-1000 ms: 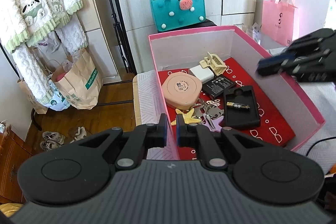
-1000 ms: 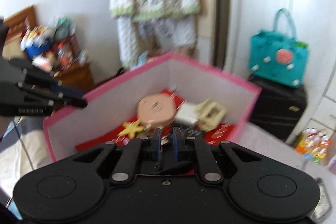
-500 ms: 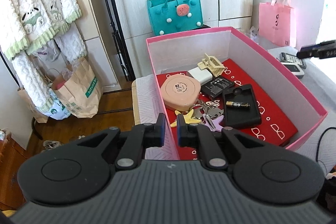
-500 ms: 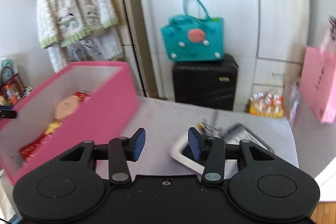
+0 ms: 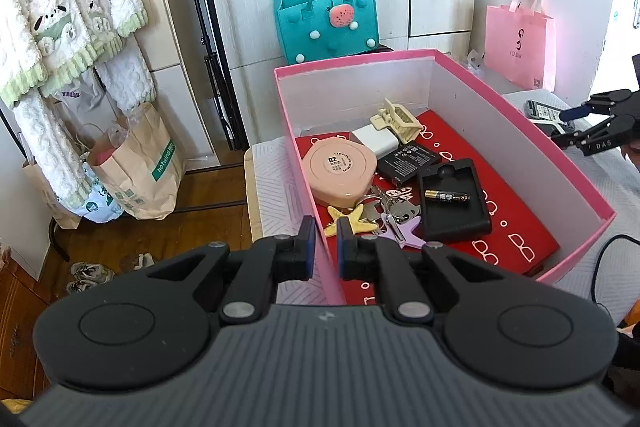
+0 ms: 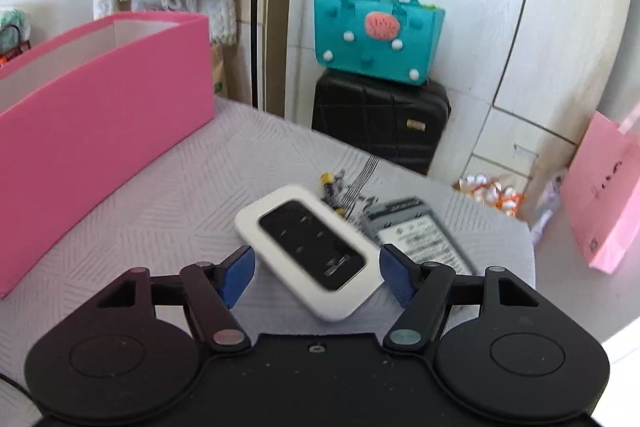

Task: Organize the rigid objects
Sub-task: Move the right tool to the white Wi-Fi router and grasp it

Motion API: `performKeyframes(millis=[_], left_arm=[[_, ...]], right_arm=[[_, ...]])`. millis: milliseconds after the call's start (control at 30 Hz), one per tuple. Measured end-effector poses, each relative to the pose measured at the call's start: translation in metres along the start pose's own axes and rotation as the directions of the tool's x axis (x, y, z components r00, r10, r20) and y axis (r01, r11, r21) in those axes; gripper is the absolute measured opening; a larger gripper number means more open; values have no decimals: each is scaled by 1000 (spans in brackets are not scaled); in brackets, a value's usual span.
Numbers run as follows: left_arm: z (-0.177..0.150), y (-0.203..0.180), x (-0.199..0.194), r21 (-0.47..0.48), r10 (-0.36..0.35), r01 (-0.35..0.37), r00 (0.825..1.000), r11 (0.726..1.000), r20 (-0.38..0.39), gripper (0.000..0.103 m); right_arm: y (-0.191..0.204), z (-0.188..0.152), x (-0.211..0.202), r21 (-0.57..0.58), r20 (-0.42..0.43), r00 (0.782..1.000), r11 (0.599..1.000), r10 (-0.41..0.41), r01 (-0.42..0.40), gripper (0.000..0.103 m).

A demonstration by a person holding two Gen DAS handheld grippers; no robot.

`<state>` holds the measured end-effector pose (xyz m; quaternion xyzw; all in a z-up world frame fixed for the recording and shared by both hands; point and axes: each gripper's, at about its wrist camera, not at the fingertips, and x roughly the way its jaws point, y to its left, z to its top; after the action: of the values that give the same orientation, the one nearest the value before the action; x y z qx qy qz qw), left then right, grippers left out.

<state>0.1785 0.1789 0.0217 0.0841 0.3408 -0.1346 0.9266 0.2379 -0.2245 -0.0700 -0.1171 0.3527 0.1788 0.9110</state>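
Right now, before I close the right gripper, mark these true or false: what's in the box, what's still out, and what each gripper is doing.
1. The AA battery lies in the black tray inside the pink box. True.
2. The white pocket router is already in the box. False: it lies on the grey bedspread, outside.
3. The right gripper is clamped on the router. False: its jaws are opening, the router lies between them, and the pads are clear.
4. The left gripper is shut on the box's near wall. True.
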Motion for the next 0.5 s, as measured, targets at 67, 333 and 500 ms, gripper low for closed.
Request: performKeyframes(millis=[67,333,500], left_arm=[[-1,0,0,-1,2,-2,1000,1000,0,8],[-1,-1,0,-5,6,-7,1000,1000,-7,8],[-2,-2,1,-3,14,-14,1000,1000,-9,8]], right_arm=[[-5,1,2,1,18,1000,1000,19,-19,74],[2,13,22,-147,-49,992,981,120,-126,74],[-1,23,33,-198,-87,987,968,137,-152,74]])
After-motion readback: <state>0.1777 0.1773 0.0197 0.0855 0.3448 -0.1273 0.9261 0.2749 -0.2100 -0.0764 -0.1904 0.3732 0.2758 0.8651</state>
